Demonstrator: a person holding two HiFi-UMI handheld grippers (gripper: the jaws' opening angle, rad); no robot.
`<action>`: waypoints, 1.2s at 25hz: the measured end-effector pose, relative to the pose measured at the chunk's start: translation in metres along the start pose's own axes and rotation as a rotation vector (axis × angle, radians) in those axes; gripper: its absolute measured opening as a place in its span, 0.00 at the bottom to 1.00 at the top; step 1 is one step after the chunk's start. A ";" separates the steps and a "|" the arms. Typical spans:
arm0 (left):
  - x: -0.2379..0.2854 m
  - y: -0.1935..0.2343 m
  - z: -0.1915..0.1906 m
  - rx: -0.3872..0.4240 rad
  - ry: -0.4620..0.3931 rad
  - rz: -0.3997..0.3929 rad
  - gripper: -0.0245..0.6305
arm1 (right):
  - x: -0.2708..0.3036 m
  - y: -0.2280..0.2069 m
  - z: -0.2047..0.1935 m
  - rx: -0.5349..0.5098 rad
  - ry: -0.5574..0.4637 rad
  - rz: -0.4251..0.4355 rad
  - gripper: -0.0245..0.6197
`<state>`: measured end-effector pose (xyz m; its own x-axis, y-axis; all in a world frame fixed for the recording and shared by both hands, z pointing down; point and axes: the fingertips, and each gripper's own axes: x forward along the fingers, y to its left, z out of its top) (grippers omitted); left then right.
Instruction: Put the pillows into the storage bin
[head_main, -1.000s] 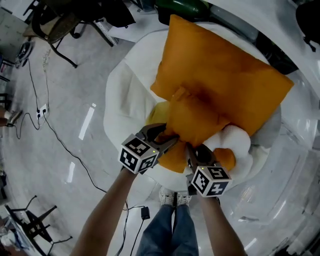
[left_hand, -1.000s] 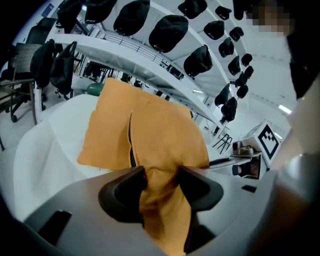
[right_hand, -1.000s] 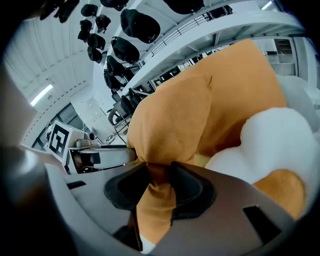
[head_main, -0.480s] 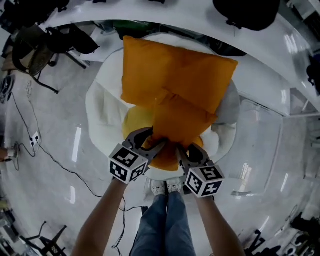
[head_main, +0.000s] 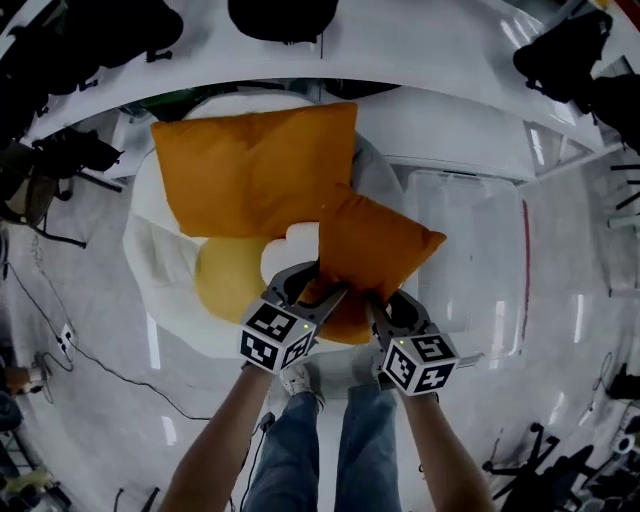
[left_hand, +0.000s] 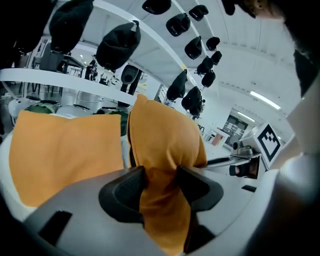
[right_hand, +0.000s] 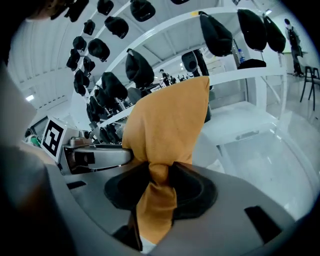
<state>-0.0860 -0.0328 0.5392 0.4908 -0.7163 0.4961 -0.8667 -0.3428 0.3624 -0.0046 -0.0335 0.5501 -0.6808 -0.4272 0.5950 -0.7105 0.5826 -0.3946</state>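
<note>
A small orange pillow (head_main: 368, 252) hangs in the air between my two grippers. My left gripper (head_main: 318, 294) is shut on its near left edge; the cloth bunches between the pads (left_hand: 161, 186). My right gripper (head_main: 378, 302) is shut on the near right edge, cloth pinched the same way (right_hand: 159, 184). A large orange pillow (head_main: 252, 168) lies on a white beanbag chair (head_main: 160, 260), with a yellow round pillow (head_main: 226, 278) and a white pillow (head_main: 296, 246) below it. The clear storage bin (head_main: 470, 262) stands on the floor to the right, under the held pillow's far corner.
A curved white shelf (head_main: 400, 50) with dark bags and caps (head_main: 280, 14) runs along the back. Cables (head_main: 60, 350) lie on the floor at left. The person's legs and shoes (head_main: 300, 380) are right below the grippers.
Both grippers have lifted the small orange pillow off the pile and swung it to the right, toward the clear bin. The large orange pillow stays on the beanbag.
</note>
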 end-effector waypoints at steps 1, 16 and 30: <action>0.017 -0.013 0.002 0.006 0.005 -0.008 0.39 | -0.009 -0.019 0.001 0.011 -0.003 -0.011 0.26; 0.265 -0.172 0.001 -0.062 0.041 -0.049 0.39 | -0.099 -0.298 -0.006 0.053 0.039 -0.133 0.27; 0.381 -0.195 -0.110 -0.064 0.245 -0.017 0.39 | -0.072 -0.418 -0.113 0.100 0.151 -0.189 0.29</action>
<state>0.2799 -0.1717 0.7447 0.5189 -0.5395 0.6631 -0.8546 -0.3089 0.4175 0.3617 -0.1686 0.7513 -0.5056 -0.4095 0.7594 -0.8415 0.4282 -0.3294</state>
